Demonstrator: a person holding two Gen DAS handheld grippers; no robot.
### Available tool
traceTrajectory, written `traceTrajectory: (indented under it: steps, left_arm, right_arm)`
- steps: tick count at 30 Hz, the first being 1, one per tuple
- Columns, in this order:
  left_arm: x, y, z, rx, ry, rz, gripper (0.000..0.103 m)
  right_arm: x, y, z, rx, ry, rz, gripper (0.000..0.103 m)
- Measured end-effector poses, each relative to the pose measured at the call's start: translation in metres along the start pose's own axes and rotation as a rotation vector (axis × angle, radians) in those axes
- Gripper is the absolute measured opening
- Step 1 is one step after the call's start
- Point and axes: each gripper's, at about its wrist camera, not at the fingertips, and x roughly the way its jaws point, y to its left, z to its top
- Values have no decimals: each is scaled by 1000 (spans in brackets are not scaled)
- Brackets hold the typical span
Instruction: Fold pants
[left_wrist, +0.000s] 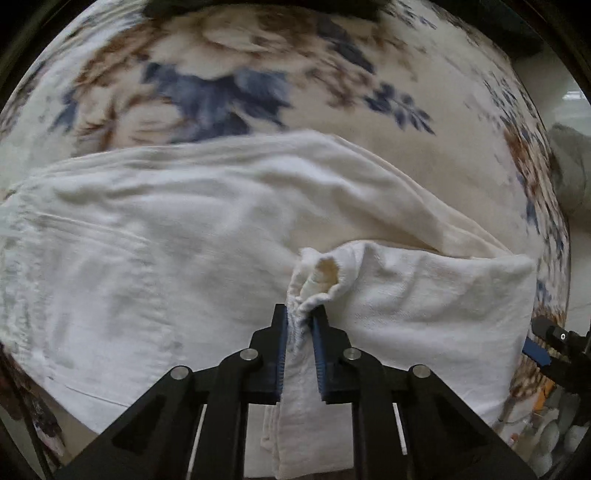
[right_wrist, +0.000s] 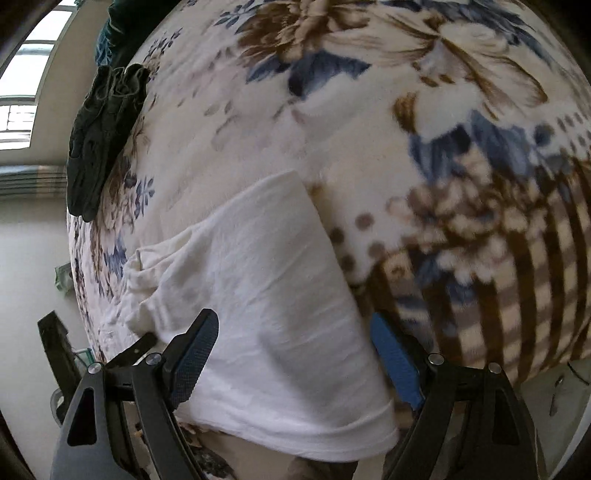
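Left wrist view: left gripper (left_wrist: 300, 325) pinches bunched fold of white pants (left_wrist: 166, 240) at 6 o'clock — blue pads (left_wrist: 282, 347) pressed onto cloth. Pants spread across floral blanket (left_wrist: 229, 81), folded part toward 3 o'clock.

Right wrist view: right gripper (right_wrist: 291, 354) jaws spread wide over pants (right_wrist: 266, 295) at 6 o'clock — pads clear of cloth. Dark garment (right_wrist: 99, 136) at blanket (right_wrist: 369, 122) edge, 10 o'clock.
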Motion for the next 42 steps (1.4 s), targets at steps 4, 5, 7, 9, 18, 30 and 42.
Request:
traceTrajectory:
  steps: [4,5,7,9,18,30,42]
  left_arm:
    - [8,4,3,-32,31,-25,11]
    - [8,8,1,-11,28,-13,11]
    - [12,6,1,11,28,-8,11]
    - [18,15,2,-14,48,-32,12]
    - [-35,14,-1,-65,-57,28,76]
    - [4,24,23,-51,-32,91,62]
    - [-84,154,-47,-547,-150,-55,97]
  right_arm:
    - [16,9,7,-22,19,-11,87]
    - [22,12,9,-37,28,-41,87]
    - [31,13,13,-63,28,-98,83]
    - [39,12,16,-75,37,-138,83]
    - [13,52,4,-200,28,-327,83]
    - [45,85,-15,-294,68,-487,83]
    - [52,150,-61,-354,158,-528,83]
